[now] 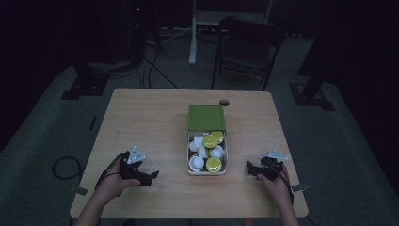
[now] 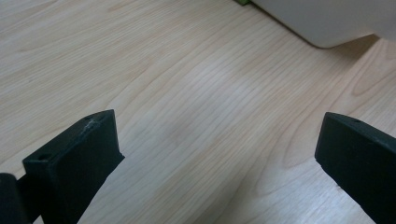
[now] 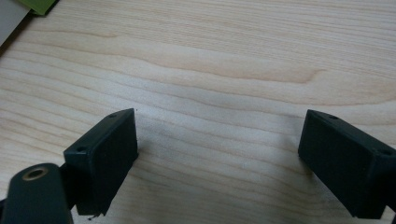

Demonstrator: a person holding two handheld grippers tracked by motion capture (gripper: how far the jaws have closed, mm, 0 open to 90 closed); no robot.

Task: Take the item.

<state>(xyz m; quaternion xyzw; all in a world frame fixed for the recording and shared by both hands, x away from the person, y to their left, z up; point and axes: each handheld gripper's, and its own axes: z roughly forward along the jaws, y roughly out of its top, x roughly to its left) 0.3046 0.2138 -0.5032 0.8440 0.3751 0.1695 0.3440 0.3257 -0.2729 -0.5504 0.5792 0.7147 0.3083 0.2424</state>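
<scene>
Running lengthwise away: box point(image 1: 207, 141)

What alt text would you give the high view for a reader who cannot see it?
A white box of white and yellow-green capsules sits mid-table, its green lid lying just beyond it. The left hand-held gripper and right hand-held gripper rest open on the wooden table either side, holding nothing.

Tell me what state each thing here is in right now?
Left gripper: open, empty, over bare table.
Right gripper: open, empty.
White box: uncovered, full of small cups.
Green lid: off, lying behind the box.
Cups: inside the box, jumbled.
</scene>
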